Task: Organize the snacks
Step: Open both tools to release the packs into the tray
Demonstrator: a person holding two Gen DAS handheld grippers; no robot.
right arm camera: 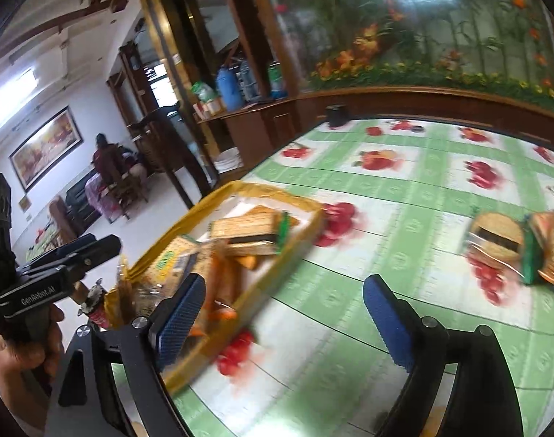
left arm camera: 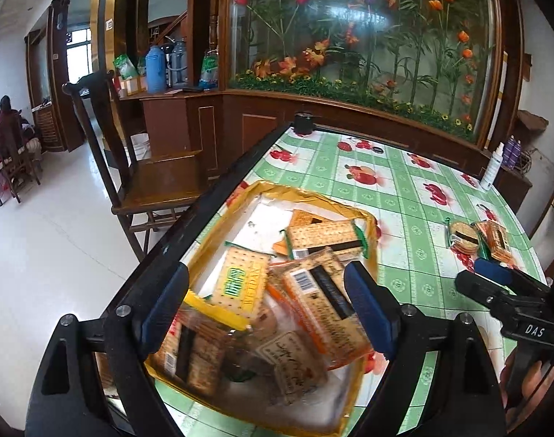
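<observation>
A yellow-rimmed tray [left arm camera: 364, 218] near the table's left edge holds several cracker packets [left arm camera: 324, 236]. My left gripper [left arm camera: 266, 291] is open and empty, hovering over the packets in the tray. Two more packets, a round-biscuit one [left arm camera: 463, 237] and a cracker one [left arm camera: 497, 242], lie on the table to the right. My right gripper [right arm camera: 284, 309] is open and empty above the cloth between the tray [right arm camera: 306, 225] and the two loose packets [right arm camera: 495, 242]. The right gripper also shows in the left wrist view [left arm camera: 495, 276]. The right wrist view is motion-blurred.
The table has a green checked cloth with fruit prints [left arm camera: 404, 196]. A wooden chair [left arm camera: 160, 178] stands at the left edge. A white spray bottle [left arm camera: 492, 167] stands at the far right. A small black object [left arm camera: 303, 123] sits at the far corner. A flower display cabinet stands behind.
</observation>
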